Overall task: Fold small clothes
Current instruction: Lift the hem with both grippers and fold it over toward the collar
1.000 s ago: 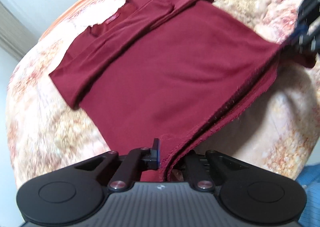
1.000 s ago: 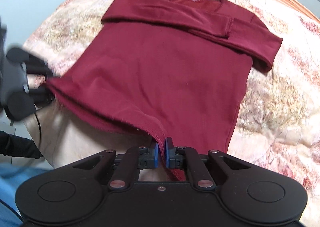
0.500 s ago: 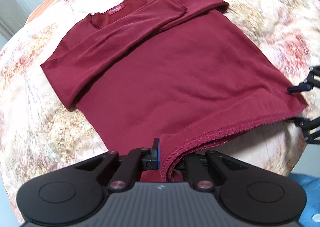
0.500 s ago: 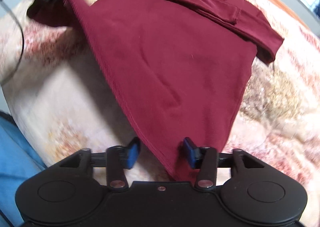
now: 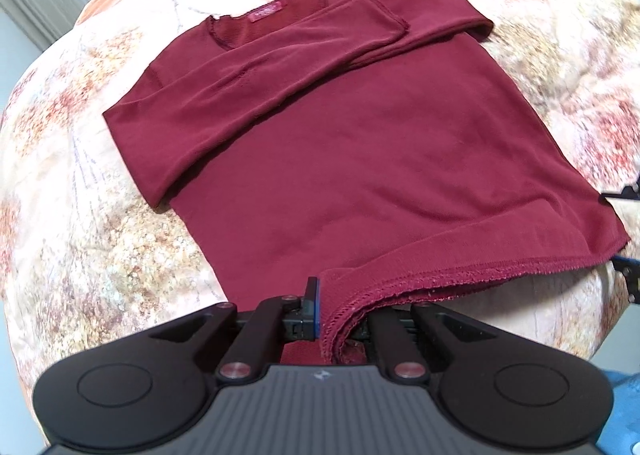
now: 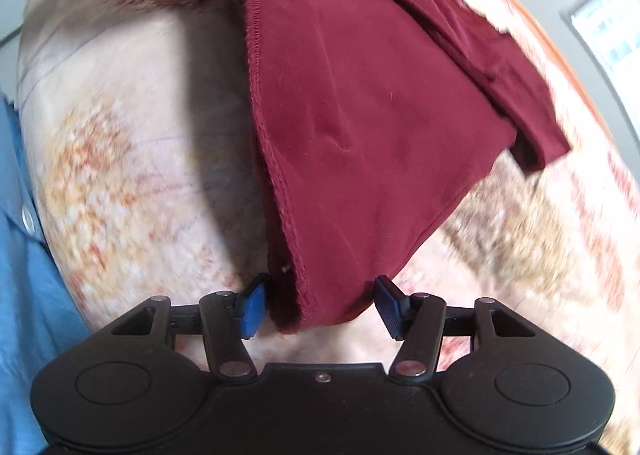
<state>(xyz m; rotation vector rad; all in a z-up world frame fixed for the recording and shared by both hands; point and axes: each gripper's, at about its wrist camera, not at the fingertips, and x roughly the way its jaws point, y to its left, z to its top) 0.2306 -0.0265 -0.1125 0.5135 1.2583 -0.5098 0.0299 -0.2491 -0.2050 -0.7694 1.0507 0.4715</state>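
- Since a second ago the right gripper (image 6: 320, 305) has spread its jaws and let go of the hem.
- The left gripper (image 5: 338, 311) pinches the near hem of the shirt (image 5: 360, 143).
- The shirt looks soft and light; take it again at the hem corner.

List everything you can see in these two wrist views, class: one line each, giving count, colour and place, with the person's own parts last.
shirt: one, dark red, flat on the bedspread, sleeves folded across the chest, hem corner lifted.
neck label: one, pinkish red, inside the collar.
bedspread: one, cream with orange floral print, under the shirt.
window: one, bright, far right.
blue clothing: one, blue, left edge; probably the person's.
left gripper: one, black with blue pads, shut on the hem.
right gripper: one, black with blue pads, open around the other hem corner.
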